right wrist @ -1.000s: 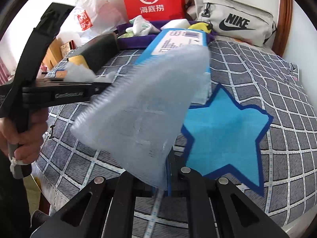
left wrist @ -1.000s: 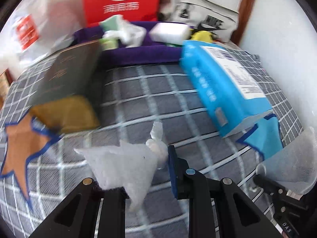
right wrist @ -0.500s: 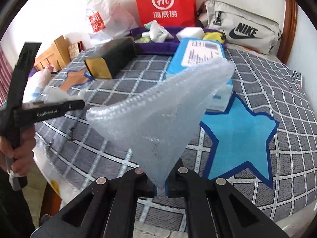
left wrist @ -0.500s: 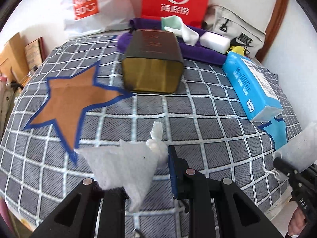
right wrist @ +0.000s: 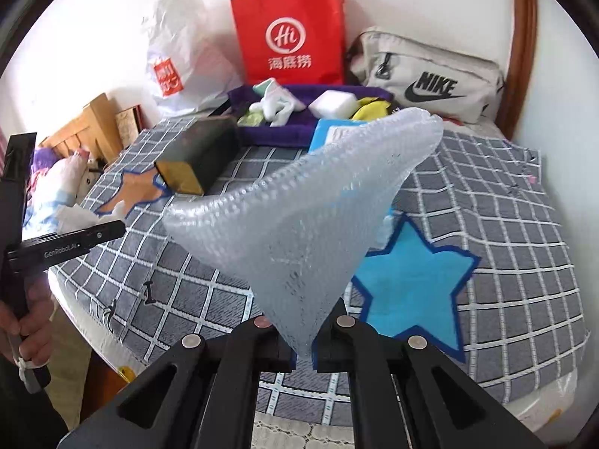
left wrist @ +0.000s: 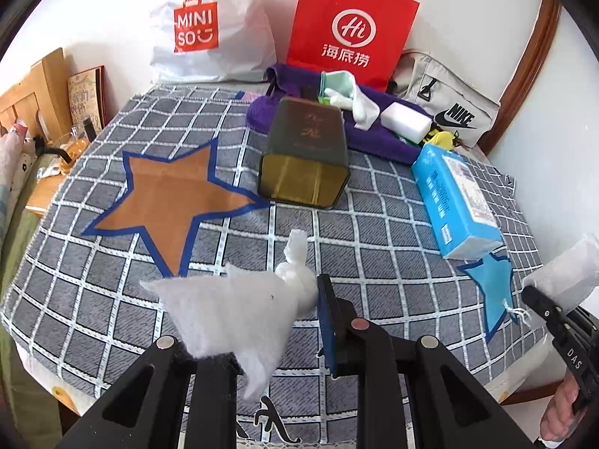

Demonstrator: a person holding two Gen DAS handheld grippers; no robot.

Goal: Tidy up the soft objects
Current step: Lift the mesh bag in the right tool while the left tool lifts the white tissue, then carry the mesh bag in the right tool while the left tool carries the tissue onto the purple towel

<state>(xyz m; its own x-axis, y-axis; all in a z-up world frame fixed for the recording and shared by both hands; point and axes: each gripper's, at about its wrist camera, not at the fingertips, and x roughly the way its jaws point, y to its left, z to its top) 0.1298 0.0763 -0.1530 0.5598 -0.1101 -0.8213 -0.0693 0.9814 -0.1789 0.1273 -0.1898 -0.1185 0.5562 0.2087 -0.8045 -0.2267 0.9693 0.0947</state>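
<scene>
Left tool point(left wrist: 295, 321) clamped on white fleece scrap point(left wrist: 232, 310), limp, frayed, knotted tuft at 12 o'clock. Right tool point(right wrist: 303, 351) pinched narrow on bubble wrap sheet point(right wrist: 310, 217), translucent, fanned upward, held clear above bed point(right wrist: 524, 224). Step judged: both soft pieces lifted, carry stage. Next move likely needs sorting: fleece toward brown star point(left wrist: 168, 194) at 11 o'clock, wrap toward blue star point(right wrist: 411, 284) at 2 o'clock.

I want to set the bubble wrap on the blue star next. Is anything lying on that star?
Mostly clear. The right gripper holds the bubble wrap above the blue star. Only the blue tissue pack overlaps the star's far tip; the rest looks bare.
</scene>
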